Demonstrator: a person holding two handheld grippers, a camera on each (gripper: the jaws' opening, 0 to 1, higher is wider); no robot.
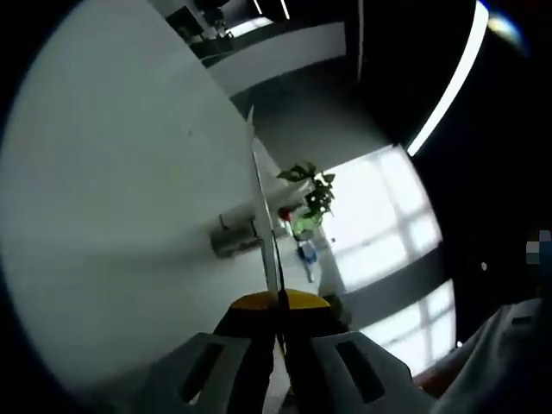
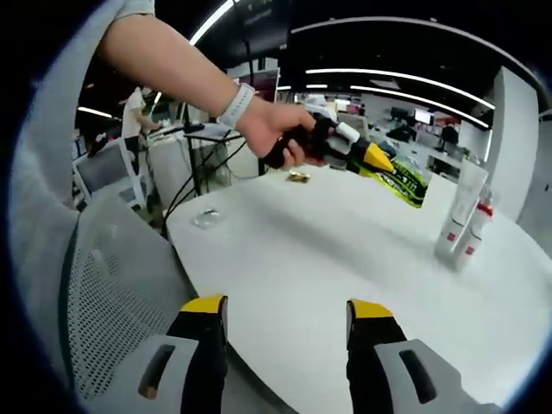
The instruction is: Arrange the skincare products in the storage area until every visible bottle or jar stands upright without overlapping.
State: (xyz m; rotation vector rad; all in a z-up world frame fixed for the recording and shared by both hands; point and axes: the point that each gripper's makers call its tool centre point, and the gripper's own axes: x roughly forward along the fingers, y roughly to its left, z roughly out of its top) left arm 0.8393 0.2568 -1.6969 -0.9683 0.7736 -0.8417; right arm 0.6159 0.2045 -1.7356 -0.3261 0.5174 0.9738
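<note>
Left gripper view: the left gripper [image 1: 278, 341] is clenching a thin flat tube end, seen edge-on, with the jaws pressed together on it; the white table [image 1: 112, 198] is tilting hard across the view, and a potted plant [image 1: 310, 194] is sitting by bright windows behind. Right gripper view: the right gripper [image 2: 287, 332] is released, jaws apart and holding nothing, hovering over the table edge above a mesh chair [image 2: 112, 285]. The person's hand [image 2: 280, 129] is holding the left gripper out over the table, carrying a green and black tube [image 2: 398, 179] in the air. Two white tubes [image 2: 461, 224] are standing upright, touching, at the far right. Risk: the carried tube is pinched only at its end, so it may swing or slip; setting it down near the standing pair could be knocking them over.
</note>
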